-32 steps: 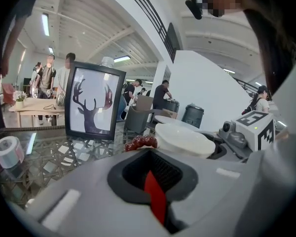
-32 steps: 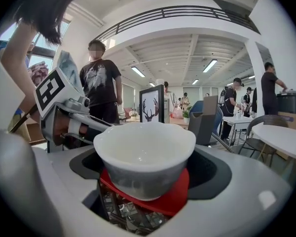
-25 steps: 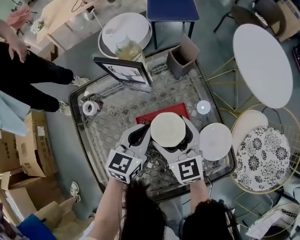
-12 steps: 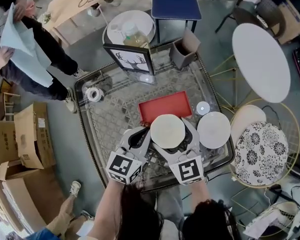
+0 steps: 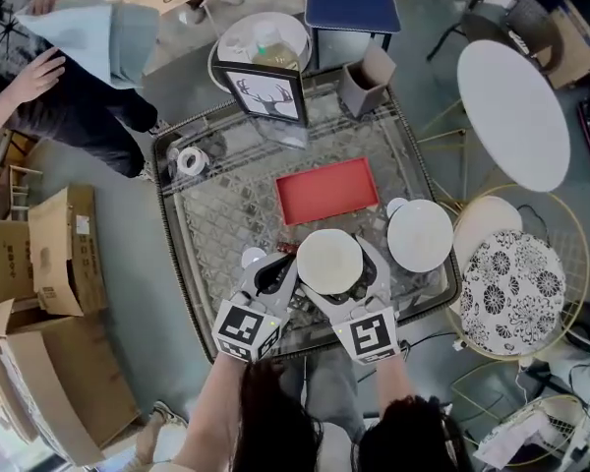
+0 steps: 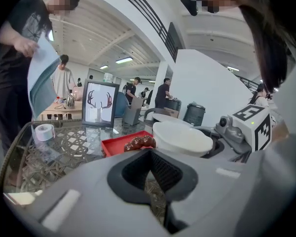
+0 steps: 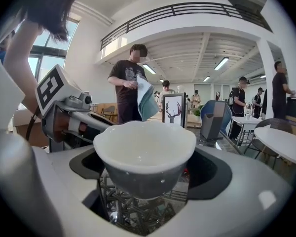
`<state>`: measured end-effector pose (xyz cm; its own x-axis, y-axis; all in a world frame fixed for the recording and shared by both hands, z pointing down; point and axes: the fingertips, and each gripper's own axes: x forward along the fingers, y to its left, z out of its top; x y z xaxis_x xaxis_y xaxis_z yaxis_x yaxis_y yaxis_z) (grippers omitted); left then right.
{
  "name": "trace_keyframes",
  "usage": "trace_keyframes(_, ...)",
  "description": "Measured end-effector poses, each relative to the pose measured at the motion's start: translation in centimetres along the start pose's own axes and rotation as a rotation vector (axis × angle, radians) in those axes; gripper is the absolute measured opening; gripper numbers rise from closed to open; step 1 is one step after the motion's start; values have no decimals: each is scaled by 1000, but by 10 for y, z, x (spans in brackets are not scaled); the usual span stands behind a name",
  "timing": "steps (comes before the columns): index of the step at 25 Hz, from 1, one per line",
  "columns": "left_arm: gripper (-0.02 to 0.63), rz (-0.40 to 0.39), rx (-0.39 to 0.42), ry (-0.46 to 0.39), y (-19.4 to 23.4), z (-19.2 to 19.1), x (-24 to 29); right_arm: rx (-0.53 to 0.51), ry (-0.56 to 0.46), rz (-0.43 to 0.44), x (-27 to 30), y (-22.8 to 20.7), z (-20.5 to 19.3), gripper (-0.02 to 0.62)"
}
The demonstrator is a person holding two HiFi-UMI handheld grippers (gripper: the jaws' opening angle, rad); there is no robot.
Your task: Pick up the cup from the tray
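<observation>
The right gripper [image 7: 145, 163] pinches the white cup [image 5: 329, 261] between its jaws, one jaw on each side of the bowl, mouth up. The cup is off the red tray [image 5: 326, 190] and hangs above the glass table [image 5: 216, 224] on the person's side of it. A second ago the cup covered most of the tray in the head view; half a second ago it hid only the near edge. Now the whole tray shows, with bare lattice between the two. The left gripper [image 6: 150, 177] sits just beside the cup on its left with its jaws pressed together on nothing, as in both earlier pictures.

The white plate [image 5: 420, 235] lies right of the cup, near it but apart. The deer picture [image 5: 265, 94] stands upright at the table's far edge, and the tape roll [image 5: 189, 160] lies toward the far left corner. Beyond the table the person in dark clothes [image 5: 39, 116] now holds the pale blue sheet [image 5: 98, 28] up and out (earlier it hung lower at the left edge).
</observation>
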<state>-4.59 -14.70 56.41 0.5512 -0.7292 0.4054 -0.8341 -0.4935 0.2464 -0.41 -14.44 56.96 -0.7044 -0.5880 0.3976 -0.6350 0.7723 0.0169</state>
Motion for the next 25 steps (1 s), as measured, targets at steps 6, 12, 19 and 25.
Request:
trace_keyframes(6, 0, 23, -37, 24, -2, -21, -4, 17, 24, 9, 0, 12, -19, 522)
trace_keyframes(12, 0, 32, -26, 28, 3, -34, 4, 31, 42, -12, 6, 10, -34, 522)
trace_keyframes(19, 0, 36, -9, 48, 7, -39, 11, 17, 78, -17, 11, 5, -44, 517)
trace_keyframes(25, 0, 58, -22, 63, 9, -39, 13, 26, 95, -8, 12, 5, -45, 511)
